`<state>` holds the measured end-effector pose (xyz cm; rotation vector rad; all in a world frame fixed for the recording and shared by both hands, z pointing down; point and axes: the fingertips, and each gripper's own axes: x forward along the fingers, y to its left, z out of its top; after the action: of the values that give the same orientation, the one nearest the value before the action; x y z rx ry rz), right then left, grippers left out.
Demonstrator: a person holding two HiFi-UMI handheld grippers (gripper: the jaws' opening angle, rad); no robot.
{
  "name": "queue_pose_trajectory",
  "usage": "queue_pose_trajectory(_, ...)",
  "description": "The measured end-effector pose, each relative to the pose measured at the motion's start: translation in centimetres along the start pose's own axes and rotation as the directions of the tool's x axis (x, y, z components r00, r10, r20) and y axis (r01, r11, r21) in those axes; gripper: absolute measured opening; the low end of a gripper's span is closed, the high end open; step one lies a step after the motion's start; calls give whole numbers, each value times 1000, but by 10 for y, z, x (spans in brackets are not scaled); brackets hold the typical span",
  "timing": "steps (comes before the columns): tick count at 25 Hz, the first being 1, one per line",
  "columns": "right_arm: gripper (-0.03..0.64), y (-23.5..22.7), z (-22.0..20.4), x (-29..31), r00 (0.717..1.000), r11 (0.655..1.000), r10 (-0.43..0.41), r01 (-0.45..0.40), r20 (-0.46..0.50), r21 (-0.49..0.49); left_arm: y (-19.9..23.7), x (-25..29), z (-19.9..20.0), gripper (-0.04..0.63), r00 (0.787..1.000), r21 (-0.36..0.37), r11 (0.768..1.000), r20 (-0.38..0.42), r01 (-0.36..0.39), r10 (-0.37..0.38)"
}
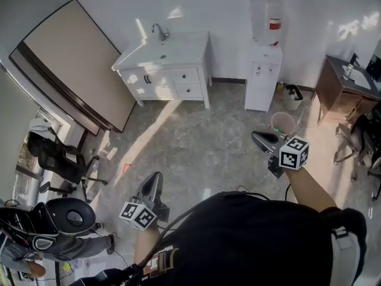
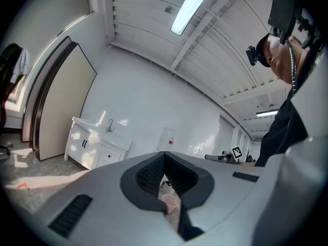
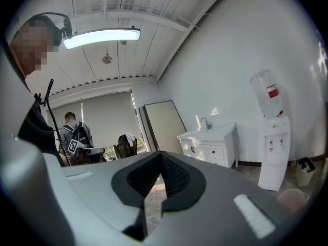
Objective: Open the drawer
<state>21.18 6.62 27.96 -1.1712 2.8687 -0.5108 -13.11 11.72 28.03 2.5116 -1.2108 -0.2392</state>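
The left gripper and right gripper are both closed and empty. The drawer is in the far cabinet, well apart. It is probably rigid and light to slide; hold its front handle.

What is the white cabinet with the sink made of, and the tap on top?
The cabinet looks like wood painted white, with a smooth, fairly matte finish and framed panel fronts, though the pictures can't confirm it. The tap looks like polished metal: it is silvery, thin and curved.
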Motion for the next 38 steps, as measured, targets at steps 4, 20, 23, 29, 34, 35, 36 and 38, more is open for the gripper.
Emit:
queue_pose_trajectory(4,-8,-52,20,32,998,998,66,-66,-16,-2,9,52,11,-9,998,-2,998,32,-57,57)
queue_pose_trajectory(20,-8,-256,88,84,982,984,178,-178,-57,2,0,265,23,-9,991,11,992,30,-129,128)
queue_pose_trajectory(23,-8,-270,86,89,985,987,163,-163,-55,-3,12,277,21,-9,991,11,991,23,-131,131)
queue_pose_trajectory(29,-8,-295,90,133,993,994,108,-108,-51,-5,62,319,27,-9,997,-4,997,12,-71,71)
queue_pose_trajectory(34,-8,-297,105,191,998,999,39,-40,-40,-25,132,346,50,-9,1000,-23,1000,14,6,-6)
queue_pose_trajectory(35,-8,-295,110,203,999,999,26,-27,-36,-26,146,351,56,-9,1000,-24,999,8,22,-22)
queue_pose_trajectory(36,-8,-293,114,215,999,999,16,-17,-33,-28,159,356,64,-9,999,-22,999,3,41,-41)
queue_pose_trajectory(38,-8,-291,124,241,1000,999,-5,4,-23,-36,183,367,81,-9,997,-15,997,-6,76,-76)
